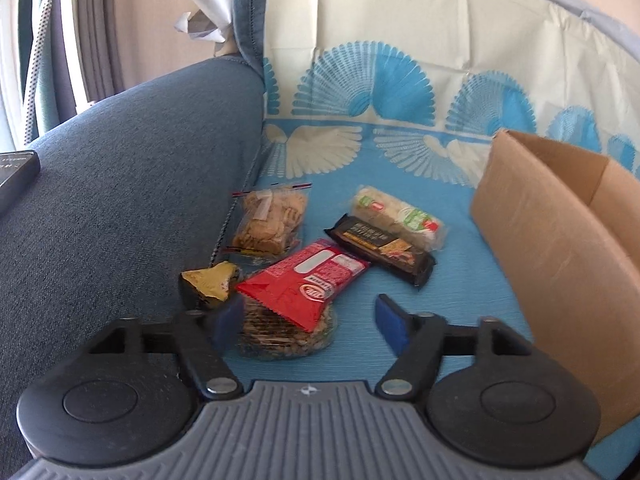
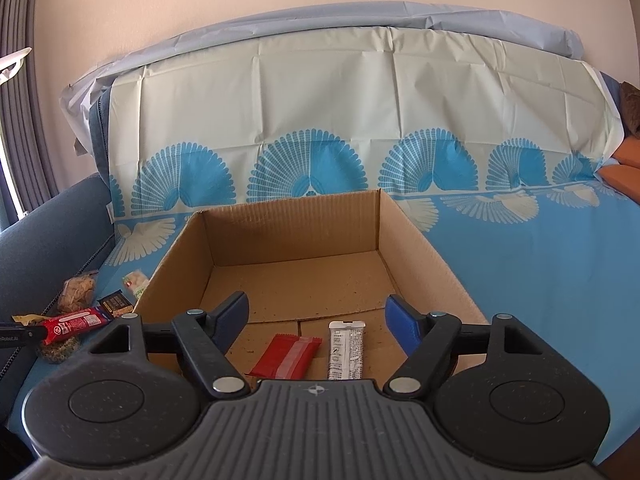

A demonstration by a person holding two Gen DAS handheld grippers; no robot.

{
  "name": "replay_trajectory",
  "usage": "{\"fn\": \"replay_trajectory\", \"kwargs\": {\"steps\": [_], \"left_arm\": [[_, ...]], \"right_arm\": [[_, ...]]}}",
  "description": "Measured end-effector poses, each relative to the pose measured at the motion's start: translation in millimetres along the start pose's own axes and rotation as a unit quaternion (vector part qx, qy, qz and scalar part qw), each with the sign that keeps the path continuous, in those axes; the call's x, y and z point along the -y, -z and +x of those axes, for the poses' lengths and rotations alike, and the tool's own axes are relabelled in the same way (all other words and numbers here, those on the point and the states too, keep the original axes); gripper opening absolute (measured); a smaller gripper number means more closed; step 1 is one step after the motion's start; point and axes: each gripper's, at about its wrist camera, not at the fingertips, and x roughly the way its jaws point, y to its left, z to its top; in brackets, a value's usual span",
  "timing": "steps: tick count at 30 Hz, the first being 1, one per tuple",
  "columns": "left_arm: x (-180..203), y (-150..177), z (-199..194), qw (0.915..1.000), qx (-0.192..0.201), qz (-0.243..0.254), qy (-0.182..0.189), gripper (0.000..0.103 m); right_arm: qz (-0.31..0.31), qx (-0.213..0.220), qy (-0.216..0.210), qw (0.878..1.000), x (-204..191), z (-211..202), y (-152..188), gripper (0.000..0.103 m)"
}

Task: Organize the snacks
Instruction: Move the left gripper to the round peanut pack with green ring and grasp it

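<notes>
In the left wrist view my left gripper [image 1: 308, 320] is open just above a heap of snacks on the blue cloth: a red packet [image 1: 304, 284] on a clear pack of round seed crackers [image 1: 280, 340], a yellow wrapper [image 1: 210, 282], a clear bag of biscuits [image 1: 270, 220], a black bar [image 1: 384, 250] and a white-green pack [image 1: 396, 216]. The cardboard box [image 1: 560, 240] stands to the right. In the right wrist view my right gripper [image 2: 318, 320] is open over the box [image 2: 280, 248], which holds a red bar [image 2: 286, 356] and a white stick pack [image 2: 346, 350].
A blue sofa armrest [image 1: 120, 180] rises left of the snacks, with a dark device [image 1: 16, 176] on it. The patterned cloth [image 2: 540, 260] covers the seat and backrest. Orange cushions [image 2: 624, 168] lie at the far right. Curtains hang at the left.
</notes>
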Motion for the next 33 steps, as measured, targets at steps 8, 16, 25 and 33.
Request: {"fn": "replay_trajectory", "kwargs": {"steps": [8, 16, 25, 33], "left_arm": [[20.4, 0.3, 16.2, 0.9968, 0.021, 0.060, -0.050, 0.084], [33.4, -1.3, 50.0, 0.9916, 0.004, 0.098, -0.085, 0.084], [25.3, 2.8, 90.0, 0.9872, -0.071, 0.096, -0.105, 0.087], [14.6, 1.9, 85.1, 0.9921, -0.066, 0.065, -0.084, 0.070]], "right_arm": [[0.015, -0.001, -0.006, 1.000, 7.3, -0.2, 0.8, 0.078], [0.021, 0.002, -0.011, 1.000, 9.6, -1.2, 0.9, 0.078], [0.031, -0.003, -0.011, 0.999, 12.6, 0.1, 1.6, 0.079], [0.030, -0.005, -0.010, 1.000, 12.9, 2.7, 0.2, 0.079]]}}
